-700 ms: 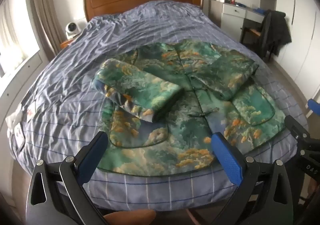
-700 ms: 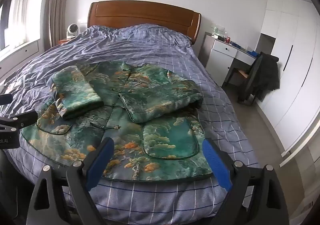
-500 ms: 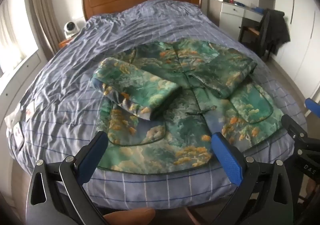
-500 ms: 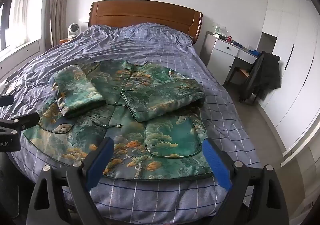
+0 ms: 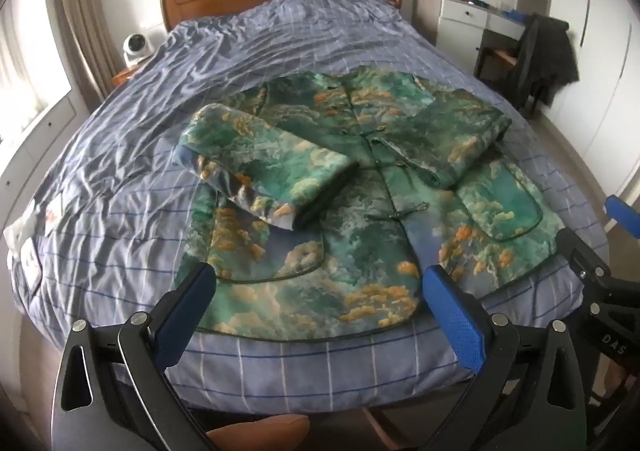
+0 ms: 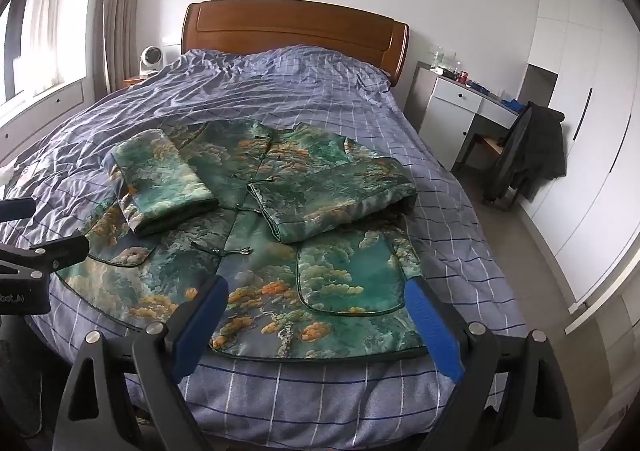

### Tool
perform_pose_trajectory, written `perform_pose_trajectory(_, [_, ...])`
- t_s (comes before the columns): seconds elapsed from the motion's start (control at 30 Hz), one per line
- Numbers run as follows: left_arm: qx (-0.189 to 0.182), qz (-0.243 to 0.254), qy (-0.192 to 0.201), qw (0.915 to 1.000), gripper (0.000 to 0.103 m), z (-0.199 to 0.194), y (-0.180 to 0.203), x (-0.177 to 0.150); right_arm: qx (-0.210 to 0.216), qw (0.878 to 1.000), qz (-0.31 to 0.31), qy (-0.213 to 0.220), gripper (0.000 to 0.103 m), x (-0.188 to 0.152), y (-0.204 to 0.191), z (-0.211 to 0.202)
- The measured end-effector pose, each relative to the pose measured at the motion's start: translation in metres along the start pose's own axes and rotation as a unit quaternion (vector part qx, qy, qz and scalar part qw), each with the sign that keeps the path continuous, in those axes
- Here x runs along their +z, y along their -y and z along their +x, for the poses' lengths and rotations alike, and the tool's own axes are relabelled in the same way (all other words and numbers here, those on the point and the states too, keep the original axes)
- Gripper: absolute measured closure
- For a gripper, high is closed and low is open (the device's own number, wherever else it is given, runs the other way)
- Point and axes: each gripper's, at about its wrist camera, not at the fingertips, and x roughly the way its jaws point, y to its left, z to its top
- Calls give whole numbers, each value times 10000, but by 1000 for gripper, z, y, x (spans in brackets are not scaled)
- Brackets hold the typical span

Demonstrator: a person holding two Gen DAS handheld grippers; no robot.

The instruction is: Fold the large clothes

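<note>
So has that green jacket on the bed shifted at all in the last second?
No. The jacket keeps its place against the bedspread's grid lines, sleeves folded in as before. It only drifts slightly in frame, as does the headboard, so the cameras moved.

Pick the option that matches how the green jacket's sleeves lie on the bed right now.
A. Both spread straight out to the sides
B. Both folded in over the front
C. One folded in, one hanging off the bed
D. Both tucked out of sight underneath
B: on the green jacket, the left sleeve and the right sleeve both lie folded in across its front, on top of the body.
</note>
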Motion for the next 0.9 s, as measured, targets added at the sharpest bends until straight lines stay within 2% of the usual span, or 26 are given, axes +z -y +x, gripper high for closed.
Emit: perform_pose_trajectory(0.9, [-14,-5,-59,10000,0,2,-1,0,29,10000,-22,-7,11,-2,-4,-2])
